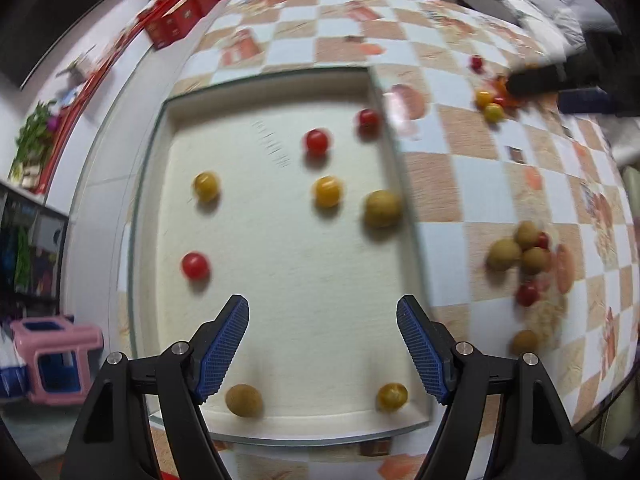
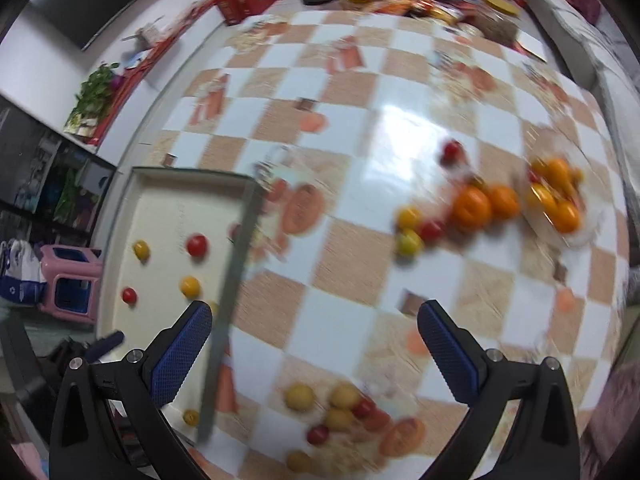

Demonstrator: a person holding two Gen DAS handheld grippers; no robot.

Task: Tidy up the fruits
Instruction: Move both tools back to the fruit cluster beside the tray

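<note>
Both sets of jaws wide, nothing between them. Left gripper [image 1: 323,350] pointing steeply down over the white tray [image 1: 404,184]; right gripper [image 2: 315,354] over the checkered worktop [image 2: 360,320], just right of the tray's edge.

Key relation, judged: remaining loose fruit sits on the worktop right of the tray, so right gripper is the nearer one. Nearest target looks like the pale-fruit cluster [image 2: 340,398] with a few red tomatoes mixed in, straight below and between the jaws, 6 o'clock in the right wrist view. Round fruit, no long axis, so approach angle is free. Same cluster at 3 o'clock in the left wrist view, beyond the tray wall.

Further pile of oranges [image 2: 476,208] with small yellow and red tomatoes at 2 o'clock from the right gripper, well apart. One lone red tomato [image 2: 452,151] at 1 o'clock.

Already in the tray: red tomatoes, yellow tomatoes, pale green-brown fruit, spread apart, none touching.

In the way: tray wall, a dark strip crossing just beside the right gripper's left pad. Cluster packed tight, so neighbours likely to get nudged and roll. Heavy motion blur; exact contacts inside the cluster not readable.
</note>
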